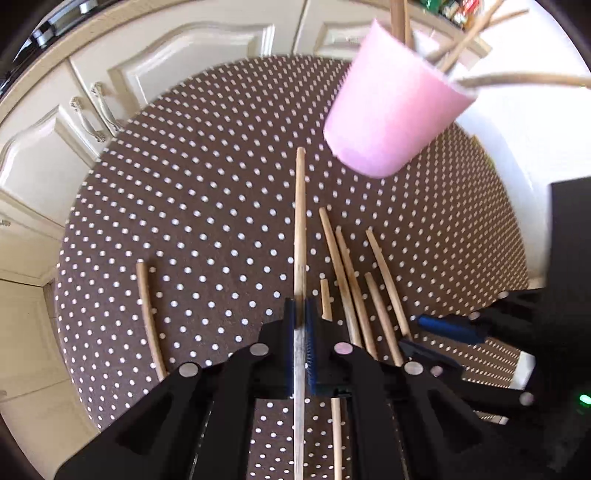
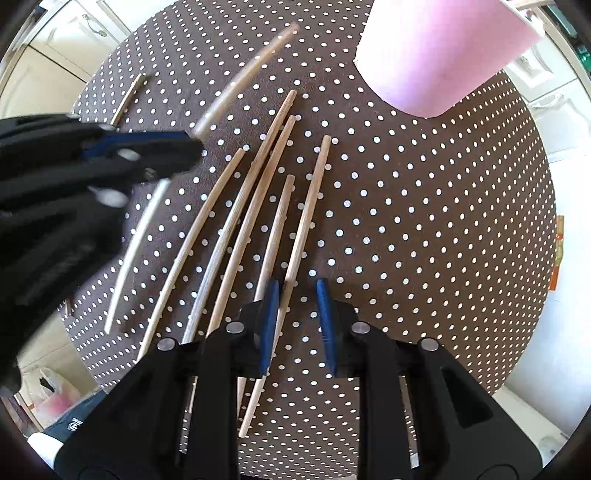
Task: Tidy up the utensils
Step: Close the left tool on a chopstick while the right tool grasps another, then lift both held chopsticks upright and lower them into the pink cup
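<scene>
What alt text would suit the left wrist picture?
The left hand-held gripper is shut on a wooden chopstick above a brown polka-dot tablecloth. More chopsticks lie to its right, near a pink cup holding several sticks.

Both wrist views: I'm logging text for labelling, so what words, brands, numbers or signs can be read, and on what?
No text reads clearly in either view.
Packages on the shelf behind the pink cup: print too small and blurred.
Dark item with a white mark at the lower left edge: logo not legible.
Left claw: small mark, blurred.
</scene>
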Demonstrator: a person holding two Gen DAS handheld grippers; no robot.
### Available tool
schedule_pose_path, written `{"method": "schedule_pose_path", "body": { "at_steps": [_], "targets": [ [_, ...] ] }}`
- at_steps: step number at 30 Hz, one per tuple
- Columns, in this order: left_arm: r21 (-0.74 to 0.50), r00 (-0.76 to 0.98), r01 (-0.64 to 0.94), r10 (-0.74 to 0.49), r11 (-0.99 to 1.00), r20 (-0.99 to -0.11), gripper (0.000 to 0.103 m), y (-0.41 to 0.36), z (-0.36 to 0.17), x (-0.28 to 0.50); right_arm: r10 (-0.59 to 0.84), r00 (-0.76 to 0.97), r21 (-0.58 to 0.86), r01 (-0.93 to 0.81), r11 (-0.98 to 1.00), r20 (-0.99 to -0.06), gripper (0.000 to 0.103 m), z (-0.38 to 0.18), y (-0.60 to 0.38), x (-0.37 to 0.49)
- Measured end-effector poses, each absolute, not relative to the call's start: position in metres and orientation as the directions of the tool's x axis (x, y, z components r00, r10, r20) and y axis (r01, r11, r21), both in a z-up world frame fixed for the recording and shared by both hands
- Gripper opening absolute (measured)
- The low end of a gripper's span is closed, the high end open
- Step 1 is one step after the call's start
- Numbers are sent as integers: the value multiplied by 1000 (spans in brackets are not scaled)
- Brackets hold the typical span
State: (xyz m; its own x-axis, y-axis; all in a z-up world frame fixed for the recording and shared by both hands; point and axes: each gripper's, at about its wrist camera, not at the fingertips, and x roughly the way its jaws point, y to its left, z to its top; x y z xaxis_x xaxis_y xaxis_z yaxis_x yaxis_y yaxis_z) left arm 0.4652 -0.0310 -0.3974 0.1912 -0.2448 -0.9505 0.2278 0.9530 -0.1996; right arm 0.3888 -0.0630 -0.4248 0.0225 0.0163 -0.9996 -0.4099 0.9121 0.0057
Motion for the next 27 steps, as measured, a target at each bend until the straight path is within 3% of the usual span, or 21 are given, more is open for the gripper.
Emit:
{"method": "schedule_pose_path", "body": {
  "at_steps": [4,14,27],
  "targets": [
    [-215,246,212,-265,953,-932,6,-22,-378,458,54,23,41,-369,928,-998,6,-427,-72,389],
    [-313,477,230,-387,922,-790,6,12,-318,430,283,38,269,-210,940,-958,5,-424,-113,390],
    [-413,679,227,-448,882,-582,6,-8,-269,422,432,355,412,-133,901,-829,5,-353,-202,371]
  ]
}}
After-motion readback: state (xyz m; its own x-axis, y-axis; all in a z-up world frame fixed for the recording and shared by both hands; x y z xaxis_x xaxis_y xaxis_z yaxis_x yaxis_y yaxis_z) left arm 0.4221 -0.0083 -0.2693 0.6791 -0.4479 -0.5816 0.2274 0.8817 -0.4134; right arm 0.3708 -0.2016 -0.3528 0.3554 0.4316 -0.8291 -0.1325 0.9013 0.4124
